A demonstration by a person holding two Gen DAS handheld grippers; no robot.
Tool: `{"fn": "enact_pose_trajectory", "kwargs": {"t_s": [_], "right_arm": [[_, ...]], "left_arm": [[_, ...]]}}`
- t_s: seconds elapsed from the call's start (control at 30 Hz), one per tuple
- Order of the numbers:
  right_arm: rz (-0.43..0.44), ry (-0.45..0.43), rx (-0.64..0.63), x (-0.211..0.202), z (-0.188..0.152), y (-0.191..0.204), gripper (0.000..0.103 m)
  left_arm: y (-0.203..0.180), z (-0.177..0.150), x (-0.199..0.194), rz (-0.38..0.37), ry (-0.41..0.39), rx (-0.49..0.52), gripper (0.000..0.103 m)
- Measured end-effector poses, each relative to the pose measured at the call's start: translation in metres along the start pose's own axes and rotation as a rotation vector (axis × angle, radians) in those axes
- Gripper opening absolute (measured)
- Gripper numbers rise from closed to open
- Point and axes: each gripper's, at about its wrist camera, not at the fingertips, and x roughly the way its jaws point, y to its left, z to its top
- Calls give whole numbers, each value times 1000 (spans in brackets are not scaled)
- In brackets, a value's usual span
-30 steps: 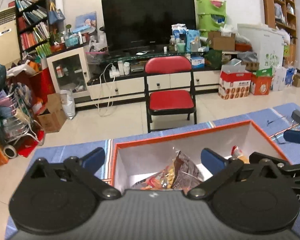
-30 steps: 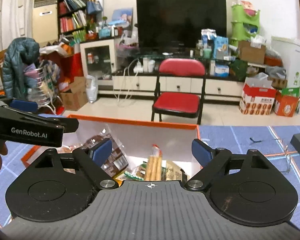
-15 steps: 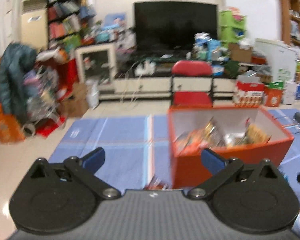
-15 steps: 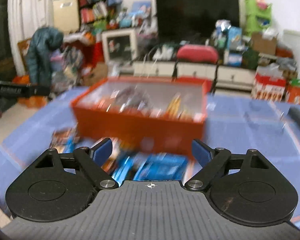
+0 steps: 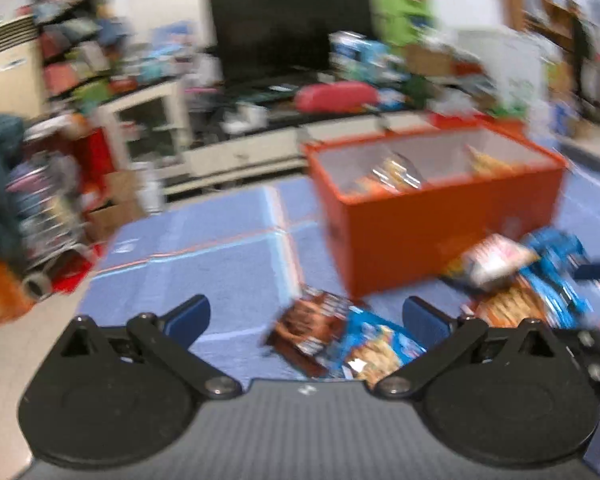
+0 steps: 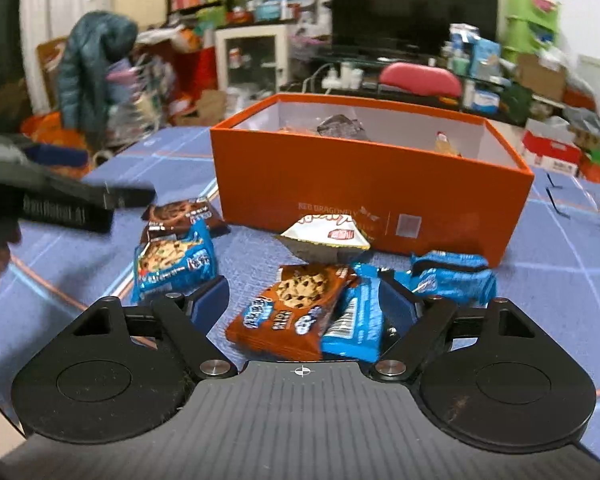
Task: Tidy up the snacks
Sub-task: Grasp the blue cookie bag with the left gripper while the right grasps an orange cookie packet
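Note:
An orange box [image 6: 364, 192] holding several snack packs stands on the blue cloth; it also shows in the left wrist view [image 5: 440, 224]. Loose packs lie in front of it: an orange cookie pack [image 6: 292, 312], blue packs [image 6: 452, 276] [image 6: 172, 264], a brown pack [image 6: 180, 216] and a white pack [image 6: 328, 240]. My right gripper [image 6: 303, 306] is open, low over the orange cookie pack. My left gripper [image 5: 306, 316] is open above the brown pack [image 5: 308, 328] and a blue cookie pack [image 5: 376, 352]. The left gripper's body [image 6: 60, 200] shows at the left of the right wrist view.
The blue cloth [image 5: 204, 264] covers the table. Behind are a red chair [image 6: 420, 78], a TV stand [image 5: 236, 152] and floor clutter. A clear object [image 6: 576, 200] lies at the right of the box.
Both grippers have pulled back from over the box and dropped toward the loose packs in front of it. Both stay open and empty.

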Motion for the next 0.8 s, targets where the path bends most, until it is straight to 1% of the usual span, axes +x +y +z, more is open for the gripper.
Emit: {"fn": "enact_pose_trajectory", "kwargs": {"t_s": [0.1,0.2,0.3,0.33,0.4,0.43,0.47,0.53,0.6,0.63,0.67,0.73,0.8], "right_arm": [[-30,-27,33,2,-5,5,74],[-36,-11,67,11,-8,8,74],[-38,-24,65,16,-10,15,71],[-38,-29,59,17,-9,18,68],[-48,-27,57,21,-8,22,70],[-54,-12,61,26,-7,24,70],[-58,5,66,31,-6,25,74],[-82,39,52,45,-6,30,75],[-77,64,55,55,-6,31,68],[-78,78,54,59,-6,30,55],[-83,90,53,62,-7,28,37],[-73,95,48,61,-8,22,35],[-55,110,28,57,-9,15,35]], "left_arm": [[-9,-6,6,-47,-2,113,102],[-18,-11,6,-123,-1,181,100],[-9,-12,9,-143,13,189,101],[-5,-12,10,-148,16,187,101],[5,-14,7,-151,10,176,101],[10,-15,6,-155,17,170,101],[13,-17,5,-160,24,170,101],[17,-23,2,-163,39,194,101],[20,-28,1,-158,55,223,101],[21,-30,1,-158,60,229,101],[21,-30,1,-166,66,235,101],[17,-29,2,-182,68,240,101],[8,-27,4,-216,69,258,101]]}}
